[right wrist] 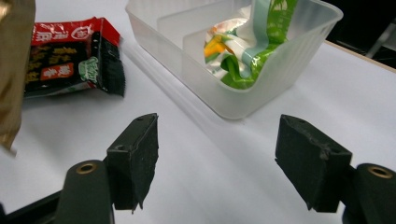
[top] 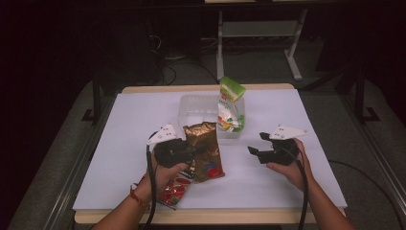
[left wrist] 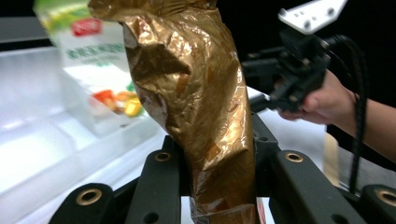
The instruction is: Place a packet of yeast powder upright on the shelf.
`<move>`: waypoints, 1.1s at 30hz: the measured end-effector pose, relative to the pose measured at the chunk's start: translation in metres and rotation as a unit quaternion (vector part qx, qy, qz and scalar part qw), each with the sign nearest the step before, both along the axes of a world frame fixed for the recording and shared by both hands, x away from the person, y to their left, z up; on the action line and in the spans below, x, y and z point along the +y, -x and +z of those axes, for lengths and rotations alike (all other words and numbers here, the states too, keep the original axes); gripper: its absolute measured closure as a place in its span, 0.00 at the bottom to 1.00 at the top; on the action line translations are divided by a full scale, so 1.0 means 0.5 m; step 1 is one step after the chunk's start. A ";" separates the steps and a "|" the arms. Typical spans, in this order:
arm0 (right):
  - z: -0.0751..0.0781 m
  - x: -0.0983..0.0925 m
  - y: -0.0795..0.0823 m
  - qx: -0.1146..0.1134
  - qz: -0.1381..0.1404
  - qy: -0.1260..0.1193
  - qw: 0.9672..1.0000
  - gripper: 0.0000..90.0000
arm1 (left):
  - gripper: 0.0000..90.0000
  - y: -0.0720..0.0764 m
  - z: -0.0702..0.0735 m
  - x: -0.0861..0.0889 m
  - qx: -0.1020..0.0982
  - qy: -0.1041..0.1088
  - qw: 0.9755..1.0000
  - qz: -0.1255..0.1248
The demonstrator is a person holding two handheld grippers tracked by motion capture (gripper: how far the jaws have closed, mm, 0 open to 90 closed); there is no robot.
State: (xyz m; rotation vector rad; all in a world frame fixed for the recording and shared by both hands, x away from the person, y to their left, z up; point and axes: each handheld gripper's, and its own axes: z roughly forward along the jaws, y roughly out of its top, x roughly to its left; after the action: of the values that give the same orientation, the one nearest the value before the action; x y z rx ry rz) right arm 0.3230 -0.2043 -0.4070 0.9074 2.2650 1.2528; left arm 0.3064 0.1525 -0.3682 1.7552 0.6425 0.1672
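Left hand-held gripper (top: pixel 191 152): jaws are clamped on the lower part of a gold foil packet (top: pixel 203 149), which is pinched tight between the two black jaws in the left gripper view. The packet (left wrist: pixel 196 107) is held upright, top end raised off the bench (top: pixel 124 158). Judged: it is gripped low and stood on end so that it can be dropped upright into the clear plastic tub (top: pixel 191 108) just behind it.

Right hand-held gripper (top: pixel 256 152): jaws are spread wide with nothing between them; only bare bench is seen between the pads (right wrist: pixel 140 154). It is held a little apart to the right of the packet, pointed towards the tub (right wrist: pixel 261 88). Judged: it is kept free to steady the tub or take the next item.

A green and white packet (top: pixel 230 108) is already stood in the tub's right compartment, leaning on the wall. A red packet (top: pixel 174 191) lies flat on the bench near the left forearm.

Gold packet, appearance: metallic bronze foil, heavily creased and crumpled, glossy, faint orange print. It is puffed above the grip and squeezed narrow where it is pinched. A red printed panel is seen lower down from the high view.
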 end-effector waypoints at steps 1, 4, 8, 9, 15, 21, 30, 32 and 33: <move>-0.001 -0.001 0.000 -0.001 0.000 0.001 1.000 0.32 | 0.79 -0.003 0.003 0.003 -0.004 -0.002 1.000 0.008; -0.005 -0.001 0.002 -0.001 -0.001 0.003 1.000 0.29 | 0.79 -0.011 0.010 0.009 -0.013 -0.003 1.000 0.022; -0.011 -0.002 0.005 -0.002 0.000 0.005 1.000 0.29 | 0.79 -0.025 0.023 0.013 -0.025 -0.001 0.999 0.040; -0.013 -0.002 0.006 -0.003 0.000 0.007 1.000 0.28 | 0.79 -0.030 0.027 0.014 -0.031 -0.001 0.999 0.045; -0.017 0.000 0.019 -0.026 0.001 -0.005 1.000 0.27 | 0.79 -0.057 0.045 0.016 -0.041 0.002 0.997 0.066; -0.006 0.005 0.042 -0.062 0.006 -0.027 0.998 0.26 | 0.79 -0.081 0.061 0.016 -0.054 0.004 0.995 0.083; -0.012 0.025 0.061 -0.046 0.009 -0.023 0.999 0.21 | 0.79 -0.123 0.084 0.002 -0.069 -0.013 0.991 0.114; -0.012 0.026 0.071 -0.049 0.005 -0.014 0.999 0.22 | 0.79 -0.134 0.084 -0.001 -0.066 -0.011 0.990 0.124; -0.011 0.026 0.074 -0.050 0.003 -0.015 0.999 0.22 | 0.79 -0.139 0.083 -0.003 -0.065 -0.011 0.990 0.128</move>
State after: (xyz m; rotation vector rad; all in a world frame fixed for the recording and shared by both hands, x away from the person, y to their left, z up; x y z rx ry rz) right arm 0.2860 -0.1912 -0.4126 0.8286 2.1786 1.3085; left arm 0.3758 0.1511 -0.3266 1.6633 0.7711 0.4629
